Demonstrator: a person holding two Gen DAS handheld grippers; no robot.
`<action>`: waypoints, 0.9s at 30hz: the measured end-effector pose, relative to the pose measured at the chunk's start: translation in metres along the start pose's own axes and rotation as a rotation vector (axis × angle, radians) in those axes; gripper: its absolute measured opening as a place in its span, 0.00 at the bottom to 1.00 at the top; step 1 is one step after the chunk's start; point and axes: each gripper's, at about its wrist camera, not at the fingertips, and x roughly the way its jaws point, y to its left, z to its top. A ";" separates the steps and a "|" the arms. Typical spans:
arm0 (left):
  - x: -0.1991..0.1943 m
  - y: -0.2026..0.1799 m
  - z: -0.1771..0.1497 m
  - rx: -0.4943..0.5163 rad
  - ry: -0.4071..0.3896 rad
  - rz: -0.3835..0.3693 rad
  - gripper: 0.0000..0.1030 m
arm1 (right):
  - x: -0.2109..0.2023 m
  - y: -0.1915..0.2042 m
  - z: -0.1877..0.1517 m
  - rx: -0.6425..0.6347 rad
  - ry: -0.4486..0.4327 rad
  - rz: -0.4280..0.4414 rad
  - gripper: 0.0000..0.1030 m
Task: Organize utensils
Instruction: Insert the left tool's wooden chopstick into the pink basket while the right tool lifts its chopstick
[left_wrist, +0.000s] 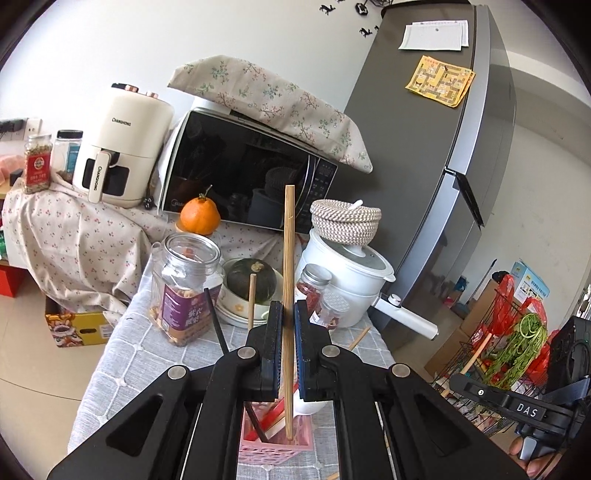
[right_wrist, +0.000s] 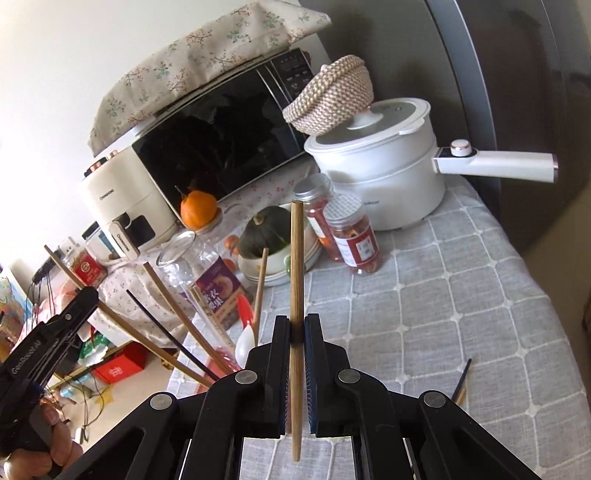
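In the left wrist view a wooden chopstick (left_wrist: 288, 280) stands upright between the fingers of my left gripper (left_wrist: 287, 314), its lower end inside a pink slotted holder (left_wrist: 275, 448) that also holds a black chopstick (left_wrist: 216, 325), another wooden one (left_wrist: 251, 301) and a white spoon. The jaws stand slightly apart around the stick. In the right wrist view my right gripper (right_wrist: 296, 328) is shut on a second wooden chopstick (right_wrist: 296, 266), held upright above the grey checked tablecloth (right_wrist: 443, 314). Several sticks (right_wrist: 173, 306) and the spoon (right_wrist: 245, 341) lean at the left there.
Loose chopstick pieces (right_wrist: 461, 384) lie on the cloth at right. Behind stand a glass jar (left_wrist: 184, 291), a squash in bowls (left_wrist: 251, 284), spice jars (right_wrist: 354, 240), a white pot with a long handle (right_wrist: 384, 173), an orange, a microwave and a fridge.
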 end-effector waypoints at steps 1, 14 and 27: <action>0.006 0.000 -0.002 0.004 0.011 0.003 0.06 | 0.000 0.000 0.000 -0.001 -0.002 0.001 0.06; 0.057 0.000 -0.028 0.038 0.137 0.071 0.06 | -0.002 -0.003 -0.001 -0.014 -0.006 0.004 0.06; 0.052 0.001 -0.029 0.049 0.288 0.085 0.48 | -0.014 0.017 0.005 -0.054 -0.097 0.046 0.06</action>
